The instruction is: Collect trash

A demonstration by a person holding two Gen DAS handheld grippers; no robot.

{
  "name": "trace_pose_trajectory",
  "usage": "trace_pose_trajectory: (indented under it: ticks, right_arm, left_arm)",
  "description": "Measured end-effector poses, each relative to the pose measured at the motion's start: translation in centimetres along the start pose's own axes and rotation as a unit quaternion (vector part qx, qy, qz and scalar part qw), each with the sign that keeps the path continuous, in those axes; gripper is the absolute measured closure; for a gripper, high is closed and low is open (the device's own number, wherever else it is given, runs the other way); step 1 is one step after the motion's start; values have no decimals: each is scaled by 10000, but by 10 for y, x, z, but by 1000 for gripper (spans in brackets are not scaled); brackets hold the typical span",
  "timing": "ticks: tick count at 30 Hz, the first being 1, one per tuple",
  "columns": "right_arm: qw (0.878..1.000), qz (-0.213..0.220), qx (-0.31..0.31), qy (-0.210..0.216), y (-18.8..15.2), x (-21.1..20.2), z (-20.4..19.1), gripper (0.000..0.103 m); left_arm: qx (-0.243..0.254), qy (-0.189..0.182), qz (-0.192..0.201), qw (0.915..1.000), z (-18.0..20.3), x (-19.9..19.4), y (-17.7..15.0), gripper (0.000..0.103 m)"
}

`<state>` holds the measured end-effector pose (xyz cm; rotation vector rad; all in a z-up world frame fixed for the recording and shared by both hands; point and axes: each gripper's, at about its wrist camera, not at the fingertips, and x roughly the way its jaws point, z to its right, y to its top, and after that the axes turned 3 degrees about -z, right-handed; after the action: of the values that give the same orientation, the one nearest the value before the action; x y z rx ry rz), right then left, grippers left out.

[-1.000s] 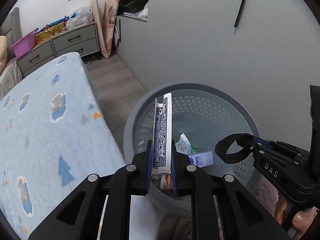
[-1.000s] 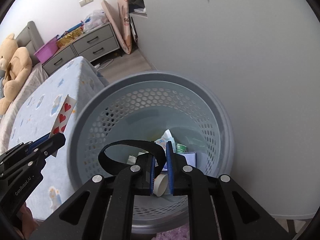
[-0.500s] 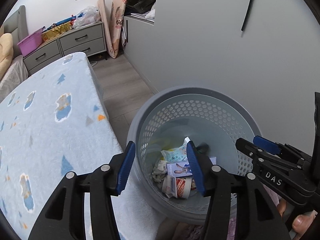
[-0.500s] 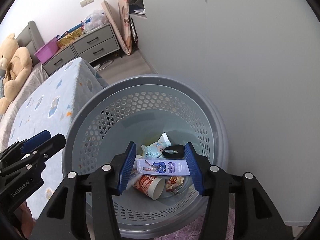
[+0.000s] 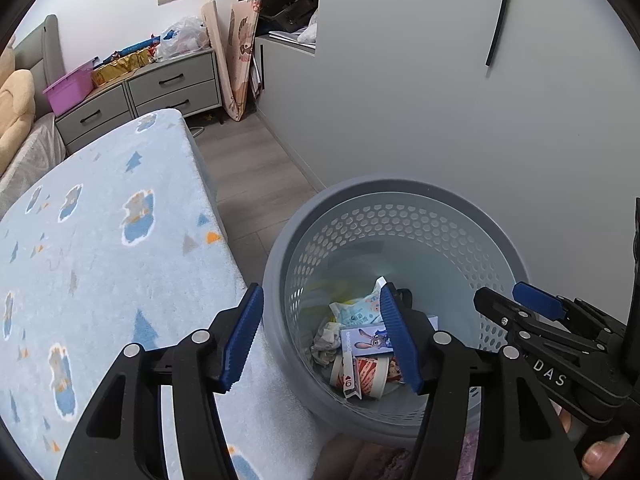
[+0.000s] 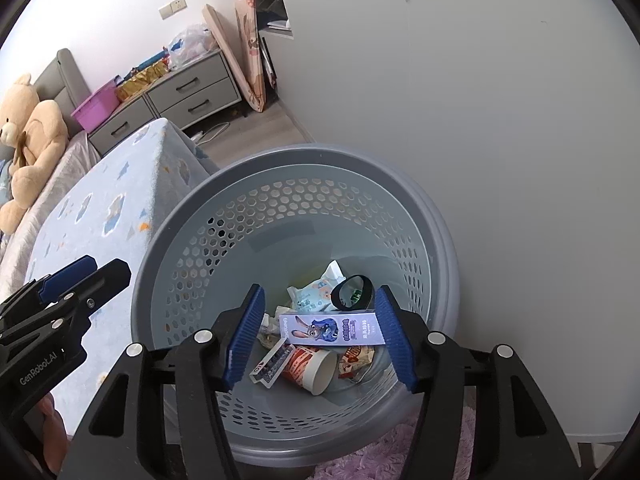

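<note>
A grey perforated waste basket [image 6: 224, 216] stands on the floor against the grey wall; it also shows in the left wrist view [image 5: 460, 208]. Inside lie a playing card [image 6: 272, 362], a black band [image 6: 352, 292], a purple rabbit box [image 6: 332, 330], a paper cup [image 6: 316, 368], a wipes pack [image 6: 314, 294] and wrappers. My right gripper [image 6: 320, 336] is open and empty above the basket. My left gripper [image 5: 320, 338] is open and empty over the basket's left rim; the card shows in this view too [image 5: 349, 376].
A light blue patterned blanket [image 5: 88, 248] covers a bed left of the basket. A grey drawer unit [image 5: 160, 92] with clutter stands at the back. A teddy bear [image 6: 28, 136] sits on the bed. A purple fluffy rug [image 6: 392, 456] lies under the basket.
My left gripper opened and let go of the playing card; my right gripper opened and let go of the black band. Both now lie in the basket. Both grippers pulled back a little.
</note>
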<state>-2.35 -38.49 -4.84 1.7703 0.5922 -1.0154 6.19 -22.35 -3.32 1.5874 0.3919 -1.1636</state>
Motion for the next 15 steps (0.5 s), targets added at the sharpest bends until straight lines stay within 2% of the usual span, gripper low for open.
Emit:
trace_pose_trajectory:
  ticks: [8, 15]
  right_arm:
    - [10000, 33, 76, 41, -1, -5, 3, 41]
    - [9999, 119, 87, 32, -2, -11, 3, 32]
  left_arm:
    - [-41, 62, 19, 10000, -2, -3, 0, 37]
    - [-57, 125, 91, 9999, -1, -8, -1, 31]
